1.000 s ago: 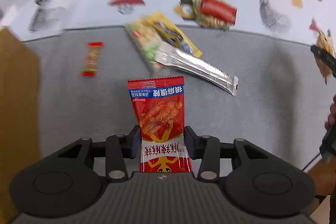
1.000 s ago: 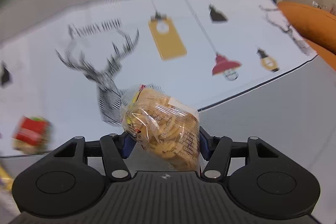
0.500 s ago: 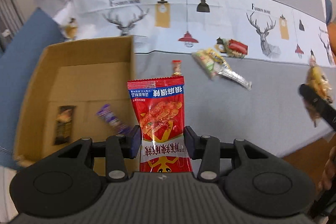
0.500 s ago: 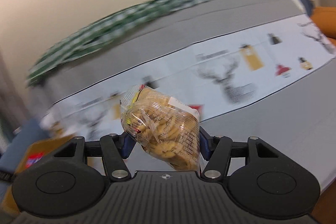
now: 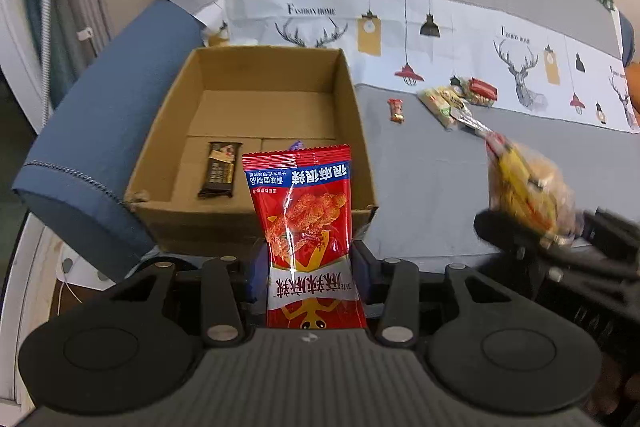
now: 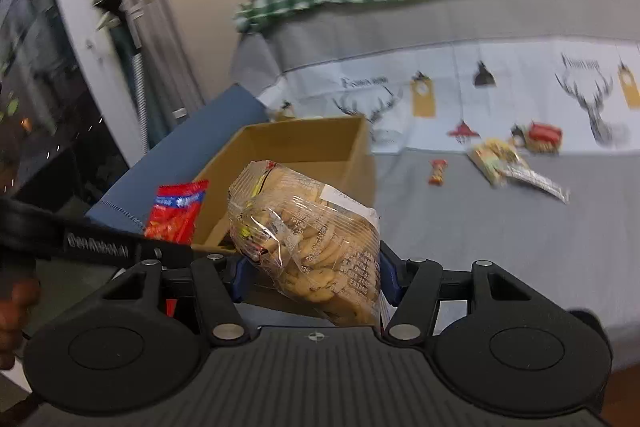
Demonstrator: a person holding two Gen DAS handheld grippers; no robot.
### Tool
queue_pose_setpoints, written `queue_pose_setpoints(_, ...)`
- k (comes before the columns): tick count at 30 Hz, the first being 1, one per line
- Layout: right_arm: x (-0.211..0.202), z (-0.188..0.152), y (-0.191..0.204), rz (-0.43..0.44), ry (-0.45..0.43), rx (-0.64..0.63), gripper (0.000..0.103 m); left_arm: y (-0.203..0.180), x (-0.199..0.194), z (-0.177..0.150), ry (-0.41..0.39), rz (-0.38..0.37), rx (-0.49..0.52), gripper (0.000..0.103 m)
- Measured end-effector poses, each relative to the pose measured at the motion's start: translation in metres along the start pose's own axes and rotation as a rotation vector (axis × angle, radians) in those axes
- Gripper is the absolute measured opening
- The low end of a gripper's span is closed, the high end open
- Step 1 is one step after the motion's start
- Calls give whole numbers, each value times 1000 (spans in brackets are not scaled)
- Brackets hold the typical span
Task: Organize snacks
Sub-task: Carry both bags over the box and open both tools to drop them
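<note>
My left gripper [image 5: 306, 277] is shut on a red spicy snack packet [image 5: 306, 211], held upright in front of the near wall of an open cardboard box [image 5: 352, 107]. The box holds a brown bar [image 5: 220, 169] and a purple wrapper [image 5: 297, 145], mostly hidden behind the packet. My right gripper [image 6: 312, 277] is shut on a clear bag of biscuits [image 6: 312, 231], to the right of the box; it shows in the left wrist view [image 5: 528, 187]. The red packet also shows in the right wrist view [image 6: 176, 213].
More snacks lie on the grey cloth right of the box: a small red candy [image 5: 396, 110], a yellow-green packet [image 5: 442, 103], a silver packet [image 6: 536, 181] and a red packet [image 5: 482, 91]. A blue sofa arm [image 5: 100, 127] flanks the box on the left.
Both grippers have pulled back and swung left toward the box with their packets. The box has come fully into view, and the right gripper now sits beside the left one.
</note>
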State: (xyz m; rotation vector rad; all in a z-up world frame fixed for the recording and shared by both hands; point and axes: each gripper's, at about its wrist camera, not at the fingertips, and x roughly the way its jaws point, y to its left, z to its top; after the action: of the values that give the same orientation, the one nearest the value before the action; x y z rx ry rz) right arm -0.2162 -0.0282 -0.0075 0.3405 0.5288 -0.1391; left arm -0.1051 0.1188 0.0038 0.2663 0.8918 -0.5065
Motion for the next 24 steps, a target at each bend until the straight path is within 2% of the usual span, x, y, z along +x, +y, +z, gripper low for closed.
queue_pose_setpoints(8, -13, 2, 34, 3, -14, -89, 61, 20, -26, -15, -75, -6, -57, 48)
queue_pose_setpoints(24, -12, 3, 45, -8, -15, -130, 61, 29, -30, -17, -99, -30, -72, 48)
